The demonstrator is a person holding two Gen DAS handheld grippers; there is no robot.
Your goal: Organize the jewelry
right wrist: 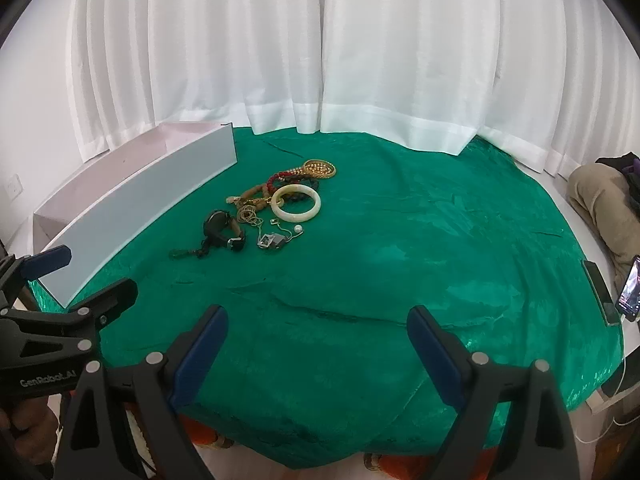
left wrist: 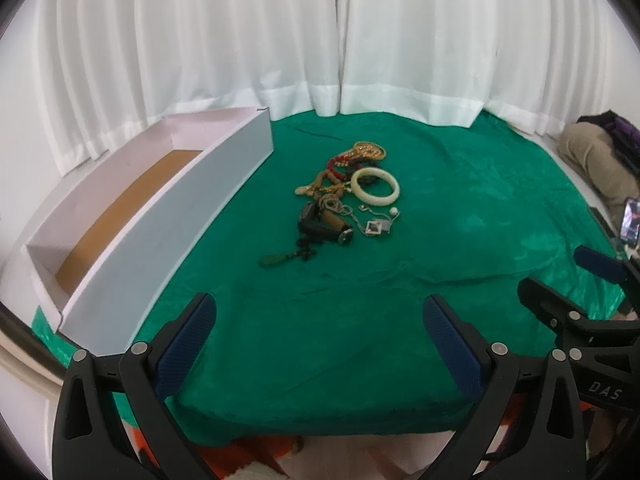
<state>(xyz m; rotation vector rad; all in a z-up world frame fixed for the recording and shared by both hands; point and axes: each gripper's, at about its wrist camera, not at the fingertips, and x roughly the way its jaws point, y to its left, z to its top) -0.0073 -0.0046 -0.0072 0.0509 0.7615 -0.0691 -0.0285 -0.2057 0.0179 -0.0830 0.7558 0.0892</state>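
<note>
The left gripper [left wrist: 320, 312] is wide open and holds nothing. It hangs over the near edge of the green cloth [left wrist: 460, 220]. The right gripper [right wrist: 318, 324] is wide open too, with nothing in it, and it is over the near edge of the same cloth. The two grippers are side by side, and each one shows at the edge of the other's view.

Farther out, in the middle of the cloth, lies a little pile of jewelry [left wrist: 344, 196]. A white bangle [left wrist: 375, 186] sits on the right side of the pile. Red beads [right wrist: 278, 179] and a gold chain [right wrist: 318, 168] are at the back. A dark watch [right wrist: 222, 230] is at the front left, and a small square pendant [right wrist: 269, 240] is just beside it.

A long white box [left wrist: 160, 216] stands open on the left side of the cloth, well apart from the pile. Its bottom is brown. White curtains [left wrist: 320, 40] hang behind everything
</note>
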